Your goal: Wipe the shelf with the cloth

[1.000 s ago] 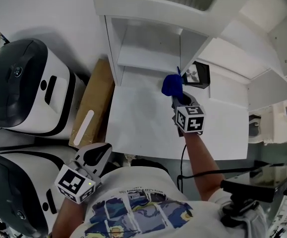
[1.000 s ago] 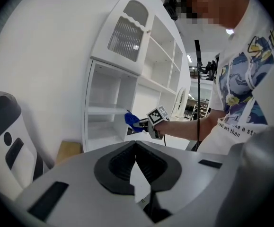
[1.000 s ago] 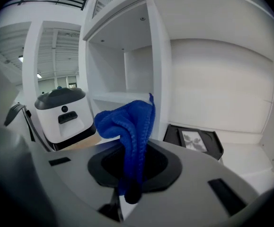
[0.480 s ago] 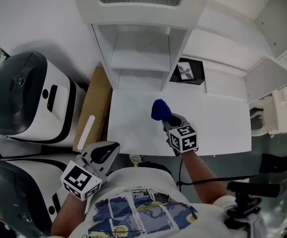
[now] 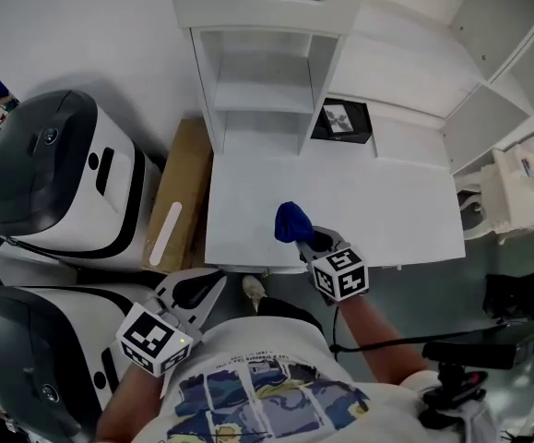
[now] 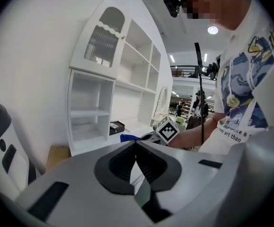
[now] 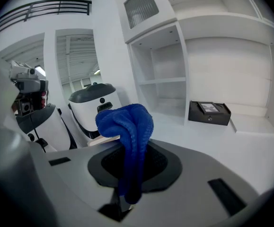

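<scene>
A tall white shelf unit [image 5: 259, 95] fills the upper middle of the head view. It has a narrow column of open compartments, and wider open bays run off to the right. Its broad white counter [image 5: 396, 206] juts forward toward the person.

Left of the unit stand two bulky white machines with dark tops, one [image 5: 54, 178] behind the other [image 5: 22, 358]. A flat brown cardboard piece [image 5: 182, 197] with a white strip on it lies between the rear machine and the side of the unit.

The left gripper [image 6: 136, 144] hangs low at the left, off the counter's front edge and close to the person's printed shirt. Its fingers are pressed together at the tips with nothing between them.

The right gripper [image 5: 305, 236] reaches over the front part of the counter, near the front edge, with its marker cube [image 5: 340, 274] toward the person.

A small black box [image 5: 340, 121] with a picture on its lid sits at the back of the counter, just right of the narrow column.

The blue cloth [image 5: 292, 221] is bunched into a lump. The right gripper's fingers pinch its lower end, and the bundle stands out past their tips. It is over the counter, well forward of the compartments. I cannot tell whether it touches the surface.
</scene>
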The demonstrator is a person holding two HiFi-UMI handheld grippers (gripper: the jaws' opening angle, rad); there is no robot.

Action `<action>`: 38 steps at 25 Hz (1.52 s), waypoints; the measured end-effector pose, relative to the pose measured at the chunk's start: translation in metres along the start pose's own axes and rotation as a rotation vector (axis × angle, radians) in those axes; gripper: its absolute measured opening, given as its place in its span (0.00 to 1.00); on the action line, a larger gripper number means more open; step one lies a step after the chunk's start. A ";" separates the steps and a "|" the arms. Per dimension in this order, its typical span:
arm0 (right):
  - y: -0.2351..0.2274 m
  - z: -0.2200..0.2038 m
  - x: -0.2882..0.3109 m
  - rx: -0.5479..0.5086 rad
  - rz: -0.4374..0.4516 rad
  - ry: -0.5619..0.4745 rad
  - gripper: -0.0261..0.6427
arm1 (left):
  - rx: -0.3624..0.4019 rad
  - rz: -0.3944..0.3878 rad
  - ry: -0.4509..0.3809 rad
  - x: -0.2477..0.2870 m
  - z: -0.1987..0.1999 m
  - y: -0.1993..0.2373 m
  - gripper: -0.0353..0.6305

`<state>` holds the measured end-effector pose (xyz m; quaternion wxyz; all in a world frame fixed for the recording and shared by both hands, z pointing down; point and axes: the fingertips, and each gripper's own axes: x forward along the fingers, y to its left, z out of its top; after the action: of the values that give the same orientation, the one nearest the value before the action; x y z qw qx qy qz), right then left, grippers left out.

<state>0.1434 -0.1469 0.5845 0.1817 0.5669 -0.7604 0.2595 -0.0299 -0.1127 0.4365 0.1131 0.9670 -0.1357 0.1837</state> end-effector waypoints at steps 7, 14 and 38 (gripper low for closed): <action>0.083 -0.031 -0.047 -0.022 0.034 -0.011 0.14 | -0.027 -0.002 -0.035 -0.062 -0.038 -0.044 0.07; 0.142 -0.074 -0.102 -0.030 0.030 0.008 0.14 | -0.058 -0.018 -0.056 -0.103 -0.075 -0.081 0.07; 0.122 -0.114 -0.221 -0.069 0.063 -0.051 0.14 | -0.047 -0.066 -0.022 -0.050 -0.073 -0.207 0.07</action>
<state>0.0892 0.1182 0.5261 0.1733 0.5425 -0.7908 0.2241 -0.0355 0.1119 0.4482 0.1401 0.9700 -0.1094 0.1658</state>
